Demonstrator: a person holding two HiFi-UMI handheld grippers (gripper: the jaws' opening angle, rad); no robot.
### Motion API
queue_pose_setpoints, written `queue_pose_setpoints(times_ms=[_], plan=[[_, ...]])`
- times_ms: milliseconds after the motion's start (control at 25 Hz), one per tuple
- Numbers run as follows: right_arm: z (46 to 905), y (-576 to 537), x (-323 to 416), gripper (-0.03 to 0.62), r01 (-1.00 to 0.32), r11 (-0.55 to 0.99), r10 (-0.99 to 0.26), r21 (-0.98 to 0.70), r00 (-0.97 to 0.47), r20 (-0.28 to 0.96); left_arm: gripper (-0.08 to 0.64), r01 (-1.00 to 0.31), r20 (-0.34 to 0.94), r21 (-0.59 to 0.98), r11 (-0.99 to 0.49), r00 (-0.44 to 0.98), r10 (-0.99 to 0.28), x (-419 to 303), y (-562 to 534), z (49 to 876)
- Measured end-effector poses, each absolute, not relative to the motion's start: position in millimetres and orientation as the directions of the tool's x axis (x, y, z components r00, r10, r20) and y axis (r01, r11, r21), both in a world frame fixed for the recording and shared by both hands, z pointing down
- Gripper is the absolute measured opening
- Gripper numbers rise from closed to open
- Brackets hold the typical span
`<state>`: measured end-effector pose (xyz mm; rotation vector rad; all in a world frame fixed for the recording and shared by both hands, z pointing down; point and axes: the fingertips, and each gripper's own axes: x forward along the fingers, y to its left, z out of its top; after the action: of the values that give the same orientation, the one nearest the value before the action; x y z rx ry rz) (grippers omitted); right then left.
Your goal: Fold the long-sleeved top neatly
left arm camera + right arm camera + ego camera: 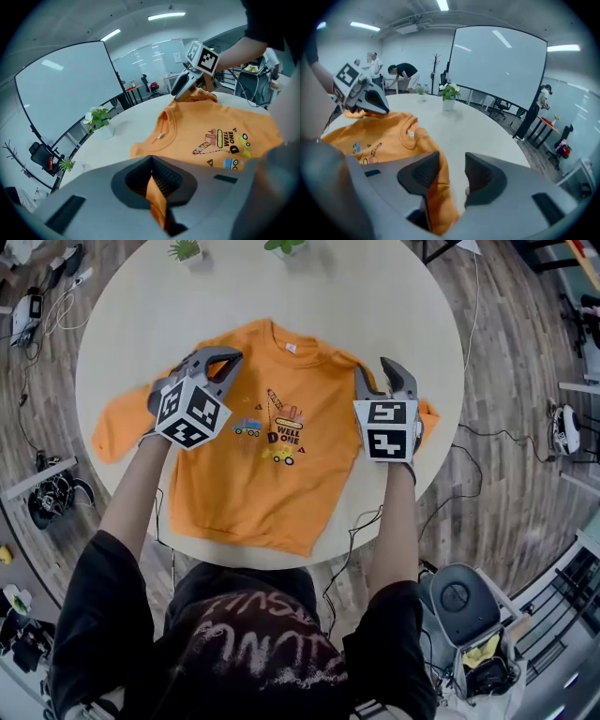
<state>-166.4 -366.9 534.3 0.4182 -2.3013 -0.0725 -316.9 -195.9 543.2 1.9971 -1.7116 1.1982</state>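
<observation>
- Orange long-sleeved sweatshirt [246, 486]: lies face up on the round table [375, 315]. Its printed front is upward, the collar at the far side and the hem at the near edge, just before the person.
- Long axis: runs far to near, between the two tongs. The sleeves run out across it, the left sleeve [116, 430] spread toward the table's left edge. Of the right sleeve [427, 412] only a small part shows, beyond the right tongs.
- Deciding relation: the body lies inward of both tongs, to the right of the left pair and to the left of the right pair. Each pair sits at its own shoulder. The right hand is the nearer to the right sleeve, which is probably the next part to be folded inward.
- Left tongs [221, 362]: pressed together, pinching a thin fold of orange cloth at the left shoulder.
- Right tongs [379, 377]: spread apart at the right shoulder. Orange cloth runs through the gap beside one pad [423, 174] and is not pinched, so nothing is held.
</observation>
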Motion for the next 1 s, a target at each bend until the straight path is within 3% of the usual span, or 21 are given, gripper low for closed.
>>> queue_pose_setpoints(times_ms=[200, 440, 800, 880, 1000], plan=[[508, -377, -130, 0.154, -0.324, 0.931, -0.353, 0.167, -0.682, 0.641, 0.008, -0.915, 0.714, -0.296, -0.275, -0.02, -0.7, -300, -199, 549], [508, -376, -49, 0.007, -0.477, 0.856, -0.479, 0.199, -0.591, 0.648, 0.008, -0.917, 0.704, -0.276, -0.288, 0.011, -0.71, -271, -206, 544], [560, -344, 18, 0.01, -0.602, 0.795, -0.457, 0.08, -0.507, 0.73, 0.008, -0.928, 0.71, -0.231, -0.292, 0.044, -0.703, -224, -213, 558], [567, -339, 18, 0.044, -0.607, 0.793, -0.443, 0.06, -0.507, 0.739, 0.008, -0.927, 0.71, -0.231, -0.294, 0.046, -0.703, -216, -215, 558], [578, -333, 9, 0.149, -0.599, 0.8, -0.414, 0.032, -0.513, 0.752, 0.008, -0.926, 0.712, -0.224, -0.303, 0.057, -0.7, -205, -215, 559]])
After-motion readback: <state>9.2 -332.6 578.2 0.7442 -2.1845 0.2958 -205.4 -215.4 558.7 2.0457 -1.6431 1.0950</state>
